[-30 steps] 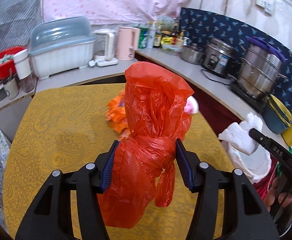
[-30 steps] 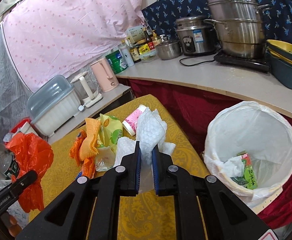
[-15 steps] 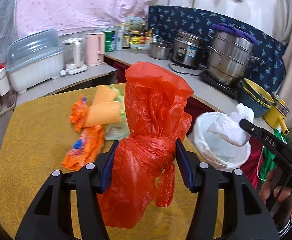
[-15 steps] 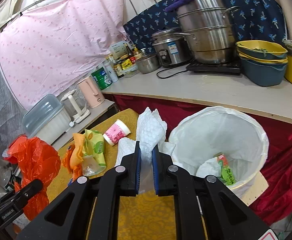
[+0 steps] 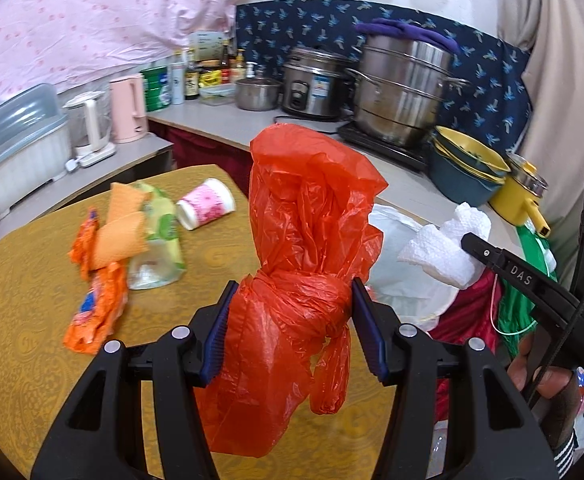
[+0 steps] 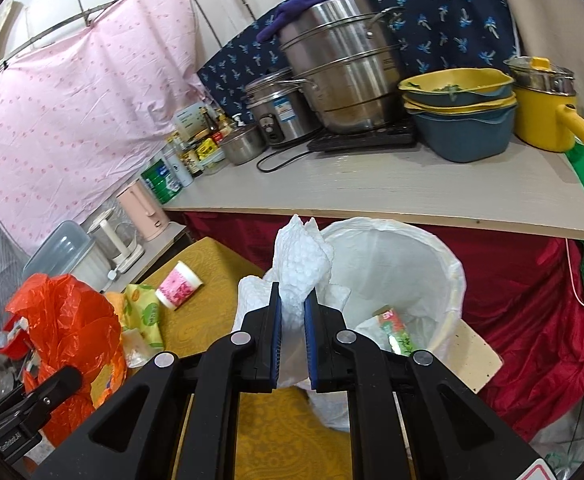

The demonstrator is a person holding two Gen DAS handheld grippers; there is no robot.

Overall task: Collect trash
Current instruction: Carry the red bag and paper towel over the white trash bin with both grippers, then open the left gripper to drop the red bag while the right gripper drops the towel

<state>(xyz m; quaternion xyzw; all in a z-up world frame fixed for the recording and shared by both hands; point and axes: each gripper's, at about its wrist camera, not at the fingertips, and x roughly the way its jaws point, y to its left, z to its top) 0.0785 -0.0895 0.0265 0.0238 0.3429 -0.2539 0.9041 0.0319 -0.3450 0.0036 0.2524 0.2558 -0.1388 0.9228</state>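
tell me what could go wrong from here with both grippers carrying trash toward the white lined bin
1. The crumpled white paper towel, pinched in the right gripper, sits near the rim of the white-lined trash bin; released now, it might land on the yellow patterned table.
2. The knotted orange plastic bag in the left gripper is bulky and could catch the liner's rim.

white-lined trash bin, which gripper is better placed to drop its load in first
Right. The right gripper holds the white paper towel at the white-lined trash bin mouth; the left gripper, with the knotted orange plastic bag, sits over the yellow table.
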